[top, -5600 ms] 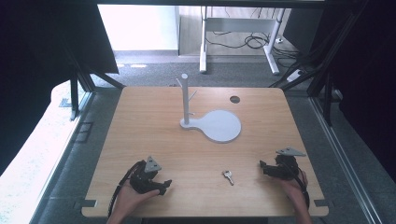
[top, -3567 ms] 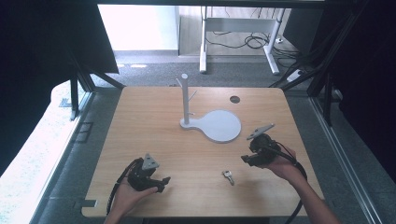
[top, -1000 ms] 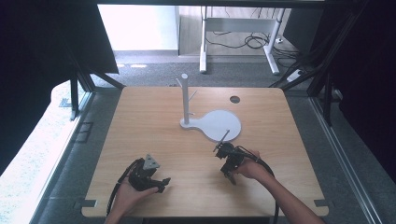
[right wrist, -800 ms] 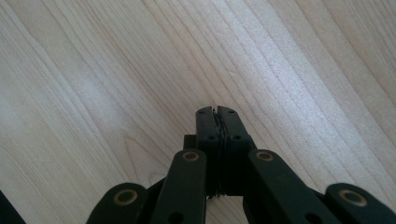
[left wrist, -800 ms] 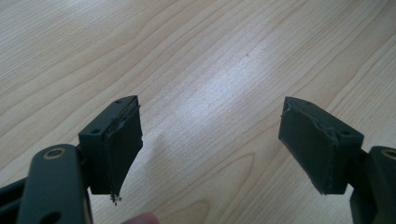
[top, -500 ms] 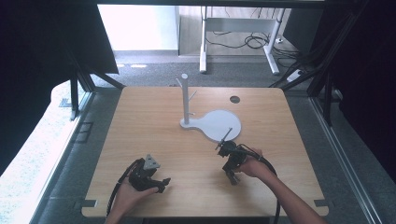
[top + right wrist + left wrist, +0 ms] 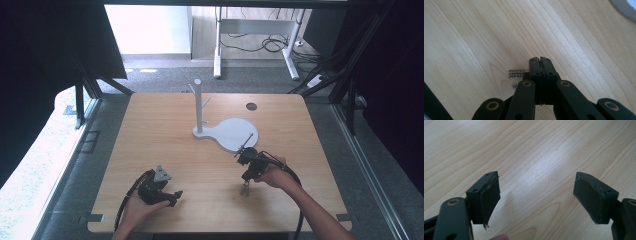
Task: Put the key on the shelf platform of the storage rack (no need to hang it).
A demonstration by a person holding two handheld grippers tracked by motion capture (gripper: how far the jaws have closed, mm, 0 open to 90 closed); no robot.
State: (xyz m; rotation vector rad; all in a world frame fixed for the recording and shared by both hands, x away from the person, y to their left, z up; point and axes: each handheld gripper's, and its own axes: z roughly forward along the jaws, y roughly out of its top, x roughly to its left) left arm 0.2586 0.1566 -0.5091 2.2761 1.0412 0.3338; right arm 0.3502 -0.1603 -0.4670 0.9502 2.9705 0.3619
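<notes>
The wooden table carries a white stand near its middle: a round flat base with an upright post and small pegs at its left end. Toward the near edge, right of centre, a small metal key lies on the wood, its toothed blade poking out beside the right gripper, whose jaws are pressed together on it. The left gripper rests near the front left, jaws spread wide over bare wood, holding nothing.
</notes>
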